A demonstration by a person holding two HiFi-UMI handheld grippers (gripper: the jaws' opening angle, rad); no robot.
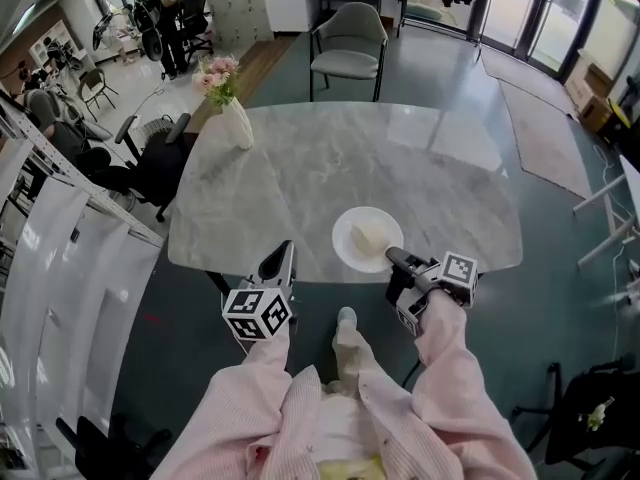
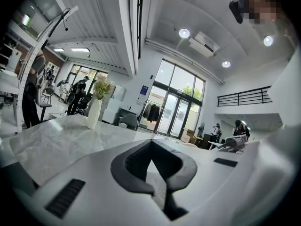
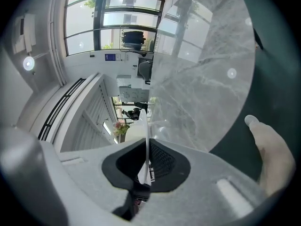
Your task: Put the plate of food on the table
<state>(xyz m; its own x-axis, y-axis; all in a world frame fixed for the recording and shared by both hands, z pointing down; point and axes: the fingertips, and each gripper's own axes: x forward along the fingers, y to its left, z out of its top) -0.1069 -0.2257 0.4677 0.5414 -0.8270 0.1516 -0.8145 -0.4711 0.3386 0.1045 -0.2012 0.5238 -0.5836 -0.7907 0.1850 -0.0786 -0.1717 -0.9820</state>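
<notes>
Head view checked. Found plate of food point(image 1: 349, 252) on marble table point(image 1: 300, 168) near front edge, right gripper point(image 1: 392, 258) pinched on its rim. Saw left gripper point(image 1: 283, 255) closed, empty, at table's near edge.

- table point(image 1: 300, 168): pale grey-white marble, darker grey veins running all over
- plate point(image 1: 342, 246): plain white, no pattern
- food point(image 1: 368, 236): pale cream
- vase point(image 1: 238, 125): white; flowers point(image 1: 217, 73): pink, bit of green leaf
- sleeves point(image 1: 250, 408): light pink, fine pinstripe
- left gripper point(image 1: 281, 259) and right gripper point(image 1: 393, 257): light grey bodies, black pads, cubes w/ black-and-white square markers
- floor point(image 1: 560, 298): dark teal-grey
- chair point(image 1: 348, 38): muted grey-green, black legs
</notes>
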